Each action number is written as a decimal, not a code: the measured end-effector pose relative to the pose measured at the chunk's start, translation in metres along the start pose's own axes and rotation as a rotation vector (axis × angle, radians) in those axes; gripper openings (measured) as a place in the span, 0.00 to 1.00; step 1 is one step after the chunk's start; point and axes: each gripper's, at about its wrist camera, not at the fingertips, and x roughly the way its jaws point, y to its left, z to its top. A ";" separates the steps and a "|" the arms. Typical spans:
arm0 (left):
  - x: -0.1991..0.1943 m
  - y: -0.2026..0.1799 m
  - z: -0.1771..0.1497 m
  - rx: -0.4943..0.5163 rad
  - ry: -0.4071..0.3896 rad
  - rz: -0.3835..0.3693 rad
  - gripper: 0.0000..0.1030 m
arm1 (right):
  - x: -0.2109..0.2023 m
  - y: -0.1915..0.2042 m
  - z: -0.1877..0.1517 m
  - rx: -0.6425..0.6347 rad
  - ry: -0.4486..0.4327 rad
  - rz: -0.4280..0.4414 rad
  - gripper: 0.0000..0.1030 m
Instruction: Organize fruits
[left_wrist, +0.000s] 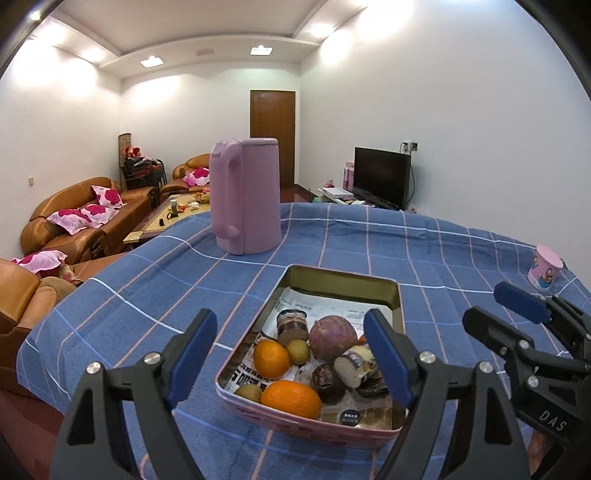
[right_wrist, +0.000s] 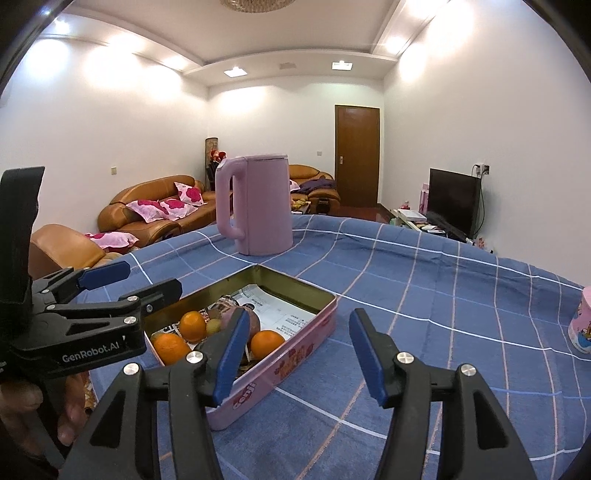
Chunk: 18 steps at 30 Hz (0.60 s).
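Observation:
A pink rectangular tin (left_wrist: 343, 275) (right_wrist: 291, 365) lined with newspaper sits on the blue checked tablecloth. It holds oranges (left_wrist: 271, 358) (right_wrist: 266, 343), a round purple fruit (left_wrist: 332, 338), small brown kiwis (left_wrist: 297, 350), dark round fruits (left_wrist: 328, 382) and a small jar (left_wrist: 291, 321). My left gripper (left_wrist: 291, 321) (right_wrist: 147, 277) hovers over the tin's near left end, open, with nothing gripped. My right gripper (right_wrist: 299, 317) (left_wrist: 498, 306) stands open at the tin's right side, above the cloth, also empty.
A tall pink kettle (left_wrist: 247, 199) (right_wrist: 258, 206) stands behind the tin. A pink printed cup (left_wrist: 546, 267) (right_wrist: 581, 325) stands at the far right of the cloth. A hand (right_wrist: 70, 406) holds the left gripper. Brown sofas lie beyond the table's left edge.

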 end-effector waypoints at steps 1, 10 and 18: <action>-0.001 -0.001 0.000 0.000 -0.002 0.001 0.82 | -0.001 0.000 0.000 0.001 -0.001 0.000 0.56; -0.003 -0.003 0.000 0.006 -0.003 -0.003 0.82 | -0.002 -0.001 0.000 0.003 -0.003 0.000 0.57; -0.002 -0.006 0.000 0.013 0.002 -0.012 0.82 | -0.005 -0.002 -0.001 0.003 -0.006 -0.003 0.57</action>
